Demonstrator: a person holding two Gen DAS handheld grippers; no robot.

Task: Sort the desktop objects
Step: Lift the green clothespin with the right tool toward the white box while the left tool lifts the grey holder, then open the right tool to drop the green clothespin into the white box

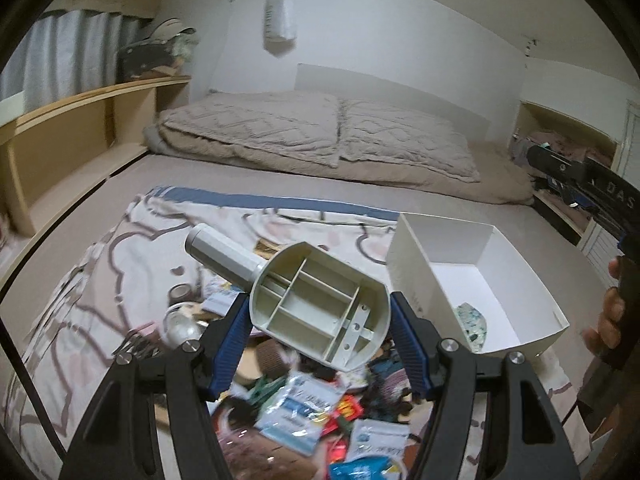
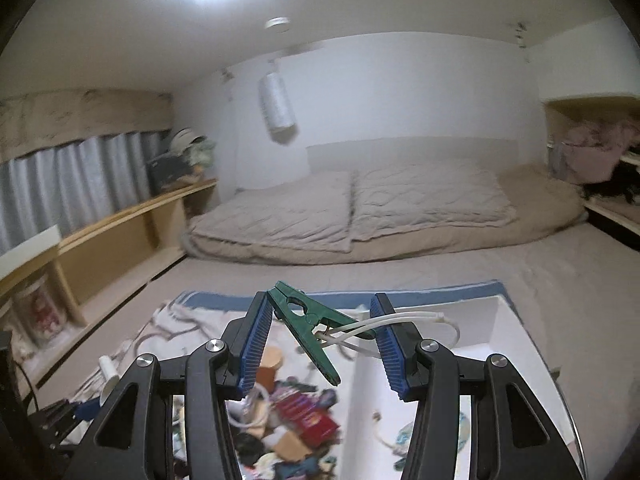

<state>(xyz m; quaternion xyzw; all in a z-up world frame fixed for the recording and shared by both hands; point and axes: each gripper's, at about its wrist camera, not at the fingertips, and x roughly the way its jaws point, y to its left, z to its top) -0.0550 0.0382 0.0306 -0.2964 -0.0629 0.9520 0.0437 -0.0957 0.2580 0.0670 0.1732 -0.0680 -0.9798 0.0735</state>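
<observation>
My left gripper [image 1: 320,300] is shut on a cream plastic scoop [image 1: 320,312], its blue pads pressing both sides of the ribbed head. The scoop's grey round handle [image 1: 220,256] points up and to the left. It hangs above a pile of small packets and oddments [image 1: 304,400] on a patterned cloth. In the right wrist view my right gripper [image 2: 320,316] is shut on a green clothespin [image 2: 308,320], held crosswise between the pads. A white cord [image 2: 416,316] is clipped in the pin and loops right. A white box [image 1: 436,240] stands right of the pile.
The white box [image 2: 500,344] lies below the right gripper, with a patterned item [image 1: 474,324] on its floor. A person's hand [image 1: 608,316] shows at the right edge. Folded beige bedding [image 1: 320,140] lies behind, and wooden shelving [image 1: 80,128] runs along the left.
</observation>
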